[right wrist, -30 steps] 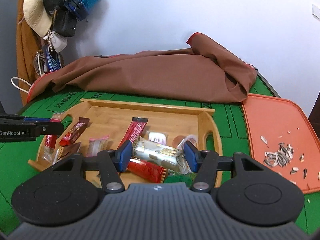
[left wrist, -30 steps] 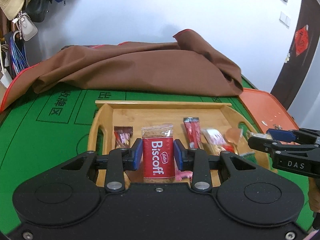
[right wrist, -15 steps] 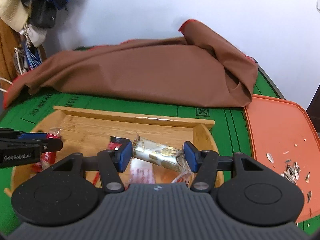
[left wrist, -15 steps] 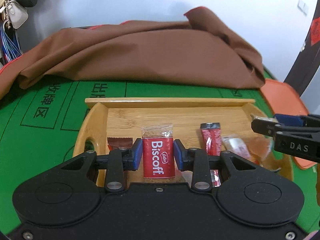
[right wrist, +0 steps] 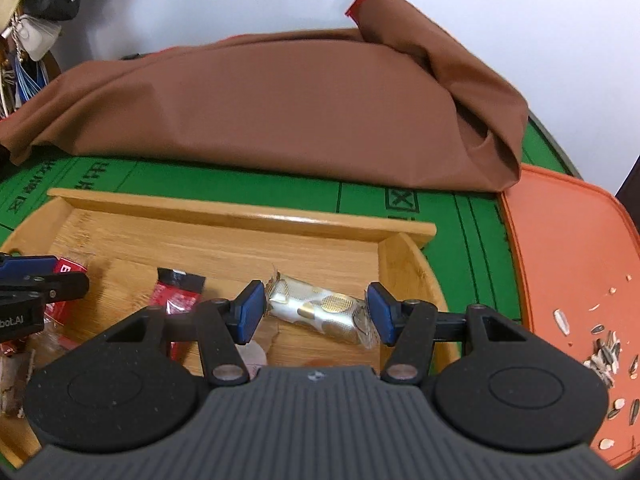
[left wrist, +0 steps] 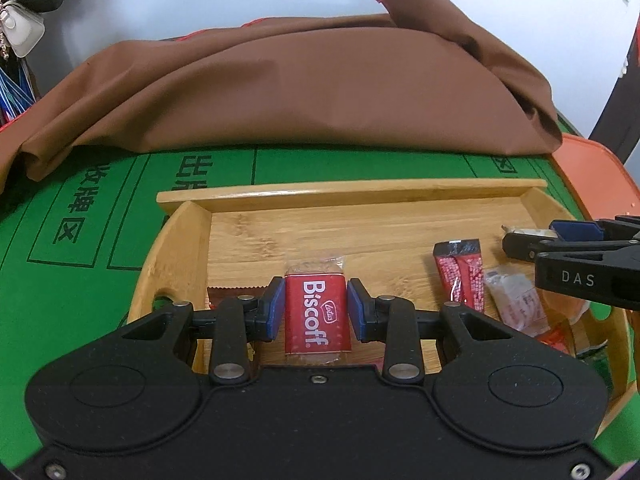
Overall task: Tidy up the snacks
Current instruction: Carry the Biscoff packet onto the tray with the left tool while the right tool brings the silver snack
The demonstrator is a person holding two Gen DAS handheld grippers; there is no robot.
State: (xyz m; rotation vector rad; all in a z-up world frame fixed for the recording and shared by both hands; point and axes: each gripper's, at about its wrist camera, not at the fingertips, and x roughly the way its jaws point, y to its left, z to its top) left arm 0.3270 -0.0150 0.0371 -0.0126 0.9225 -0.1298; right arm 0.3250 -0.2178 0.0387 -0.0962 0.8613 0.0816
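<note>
Both hands loaded over the bamboo tray (left wrist: 384,192). Left gripper (left wrist: 315,307) is clamped on the Biscoff pack (left wrist: 315,312), blue pads flat on both long sides, pack upright and square, above the tray's left half. Right gripper (right wrist: 316,312) is clamped on the silver-gold wrapped bar (right wrist: 320,312), pinched end to end and tilted, right end lower, over the tray's right half.

To do this well, imo: go low before letting go so neither drops, set each into bare wood, not on top of the red sachet (left wrist: 460,276) or the clear-wrapped sweets (left wrist: 516,300). Keep the two grippers apart; they're near each other mid-tray. Foil bar looks crushable, so ease the grip.

Writing: "Lotus Biscoff" in white on red. "DAS" on the right gripper's side, "bot.AI" on the left's, cut off at frame edge. Green table mat (left wrist: 80,240) has printed Chinese chars, prob "收牌区"; distortion makes that unsure. Foil bar shows no legible text.
</note>
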